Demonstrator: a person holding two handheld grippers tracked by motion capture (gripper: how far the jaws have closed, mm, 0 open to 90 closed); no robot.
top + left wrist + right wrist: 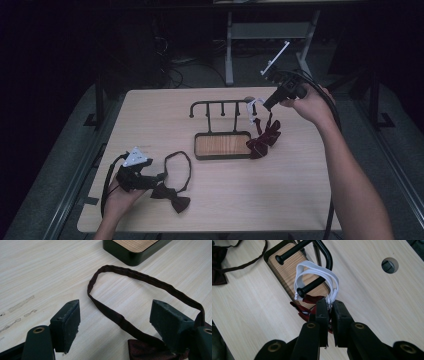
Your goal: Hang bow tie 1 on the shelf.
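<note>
High view: right claw (264, 106) is hovering over the far right part of the tabletop (150, 120), pinching the white strap (254, 107) of a dark red bow tie (264, 139) that is dangling beside the black peg rack (220, 105); the bow is hanging against the right end of the rack's wooden base (222, 145), and whether it is touching is hard to tell. Left claw (150, 181) is resting near the front left, by a second dark bow tie (171, 197) with its band looping toward the base; its jaws are too dark to read here. Left gripper view: the left claw (116, 322) is standing wide apart, gripping nothing, the dark band (140, 280) lying between the jaws, the bow cut off at the bottom edge. Right gripper view: the right claw (330, 306) is clamping the white strap (317, 272), which is looping over a rack peg (310, 287); the red bow (308, 305) is mostly hiding behind the jaws.
</note>
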